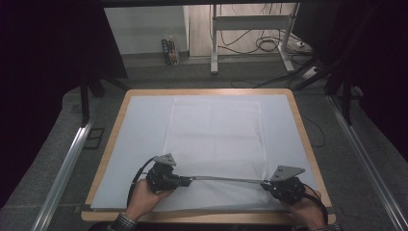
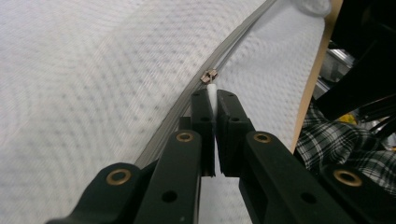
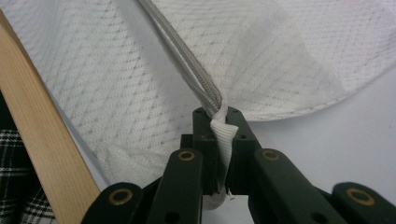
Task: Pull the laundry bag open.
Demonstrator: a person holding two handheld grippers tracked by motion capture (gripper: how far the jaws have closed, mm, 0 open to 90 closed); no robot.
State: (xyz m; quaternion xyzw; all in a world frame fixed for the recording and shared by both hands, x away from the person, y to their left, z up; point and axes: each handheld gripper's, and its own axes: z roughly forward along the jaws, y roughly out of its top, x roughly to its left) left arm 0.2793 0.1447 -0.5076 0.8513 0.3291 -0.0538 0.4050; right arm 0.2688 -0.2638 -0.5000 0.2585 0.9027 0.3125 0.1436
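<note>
Two claws on one white mesh zippered bag (image 1: 215, 144), lying flat at the near middle of the wooden-edged tabletop (image 1: 302, 126) on a pale sheet. Grey zipper (image 1: 226, 179) stretched taut along the bag's near edge, long axis running left to right between the hands. Left claw (image 1: 188, 180) pinched together on the small white pull tab (image 2: 212, 96), metal slider (image 2: 209, 75) just ahead of the tips. Right claw (image 1: 264, 185) clamped on the bag's white corner fabric (image 3: 223, 135) at the zipper's end. Beyond the far edge, metal desk legs (image 1: 214, 43) and cables (image 1: 267, 44) on the floor, well apart. Plaid sleeve (image 2: 336, 140) close by.
</note>
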